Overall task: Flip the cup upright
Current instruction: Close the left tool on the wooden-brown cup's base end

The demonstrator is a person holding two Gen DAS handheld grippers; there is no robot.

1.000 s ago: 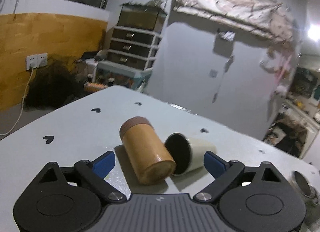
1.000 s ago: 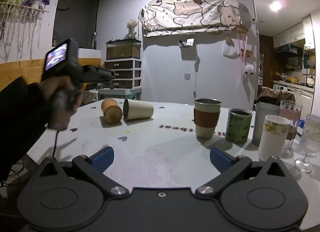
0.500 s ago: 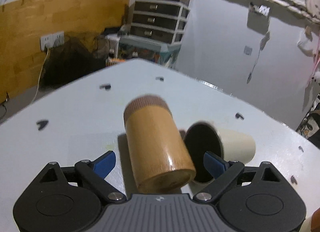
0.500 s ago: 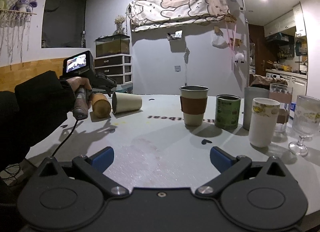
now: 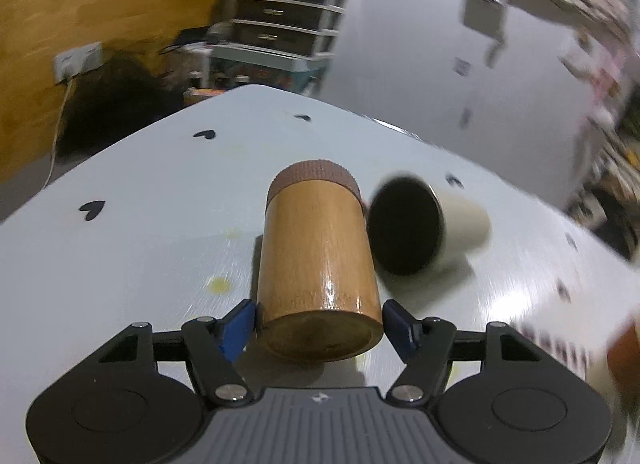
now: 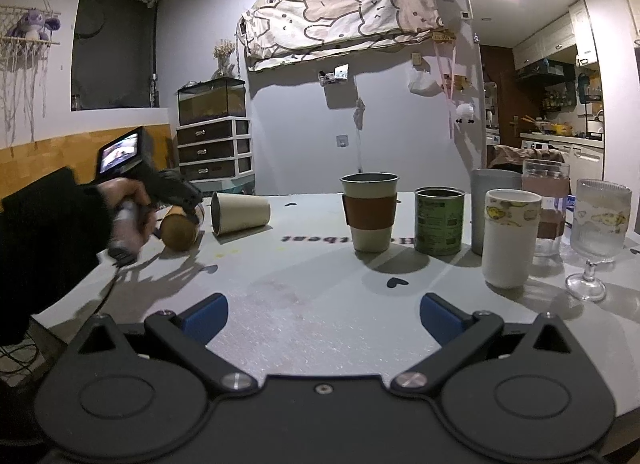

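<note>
A wooden cup [image 5: 316, 264] with a dark ribbed rim lies on its side on the white table [image 5: 140, 224], its base toward me. My left gripper [image 5: 320, 324] is open, its blue fingertips on either side of the cup's base, close to it. A cream cup [image 5: 424, 228] lies on its side just right of the wooden cup, mouth toward me. In the right wrist view the wooden cup [image 6: 180, 228] and cream cup [image 6: 240, 212] lie at the far left. My right gripper [image 6: 322, 312] is open and empty over the table's near part.
Several upright cups stand at the right in the right wrist view: a sleeved cup [image 6: 370, 212], a green tin [image 6: 439, 220], a white cup [image 6: 510, 238], a grey tumbler [image 6: 482, 208] and a stemmed glass [image 6: 596, 232]. The table's left edge is near the lying cups.
My left gripper has moved forward and down until its fingers flank the wooden cup's base, and they have narrowed. The right gripper has stayed open, shifting slightly.
</note>
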